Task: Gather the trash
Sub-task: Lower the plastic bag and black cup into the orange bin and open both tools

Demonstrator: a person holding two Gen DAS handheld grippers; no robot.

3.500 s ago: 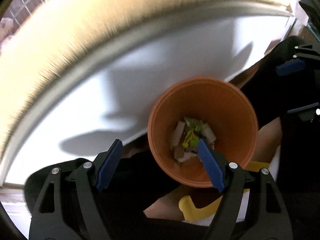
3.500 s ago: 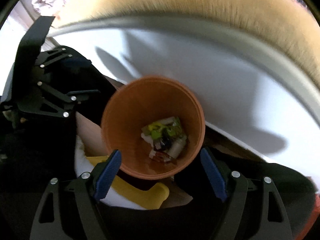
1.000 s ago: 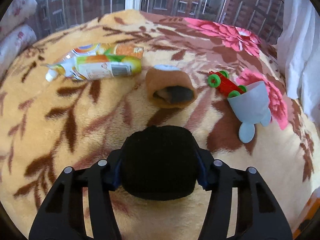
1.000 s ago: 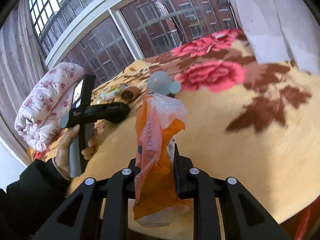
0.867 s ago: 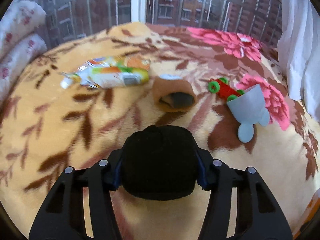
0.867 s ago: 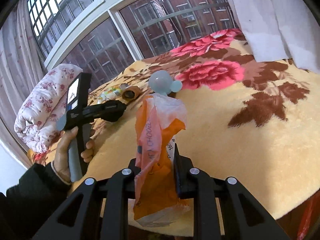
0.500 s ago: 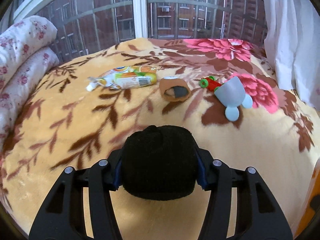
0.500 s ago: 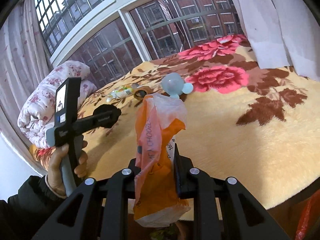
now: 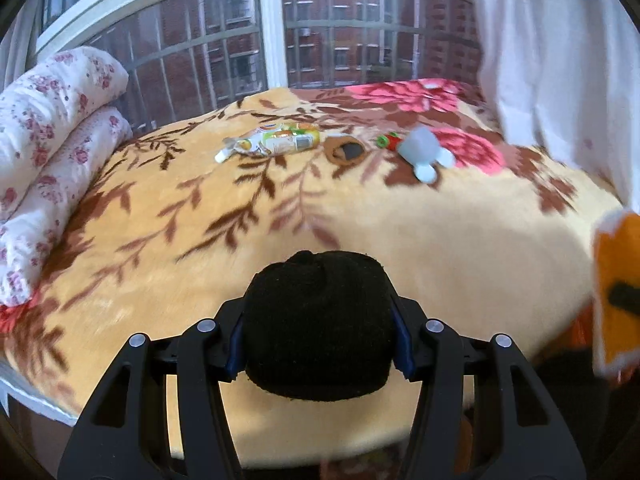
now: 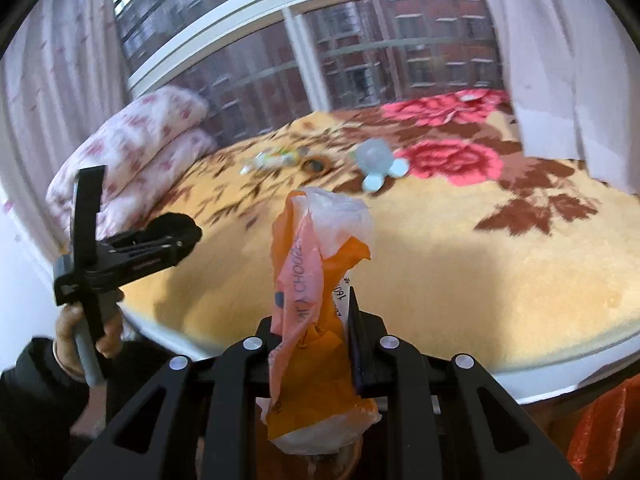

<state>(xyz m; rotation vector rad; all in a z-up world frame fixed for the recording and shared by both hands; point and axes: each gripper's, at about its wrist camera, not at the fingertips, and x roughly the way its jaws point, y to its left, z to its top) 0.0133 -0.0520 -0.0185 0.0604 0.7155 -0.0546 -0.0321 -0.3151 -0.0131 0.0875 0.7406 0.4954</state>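
Observation:
My left gripper (image 9: 318, 344) is shut on a black fuzzy object (image 9: 318, 320), held above the near edge of the bed; it also shows in the right wrist view (image 10: 172, 228). My right gripper (image 10: 316, 344) is shut on a crumpled orange and white plastic bag (image 10: 316, 280), which shows at the right edge of the left wrist view (image 9: 616, 288). Far across the bed lie a squeezed drink pouch (image 9: 272, 142), a brown cup on its side (image 9: 346, 152) and a pale blue toy (image 9: 424, 152) beside a small red and green piece (image 9: 388, 140).
The bed carries a yellow floral blanket (image 9: 400, 220). A rolled flowered quilt (image 9: 44, 128) lies along the left side. A window (image 9: 272, 36) is behind the bed and a white curtain (image 9: 560, 60) hangs at the right. Something orange (image 10: 600, 424) sits below the bed edge.
Both grippers have drawn back from the bed, so the pouch, cup and toy look smaller and farther. Both stay shut on what they hold. The views are motion blurred.

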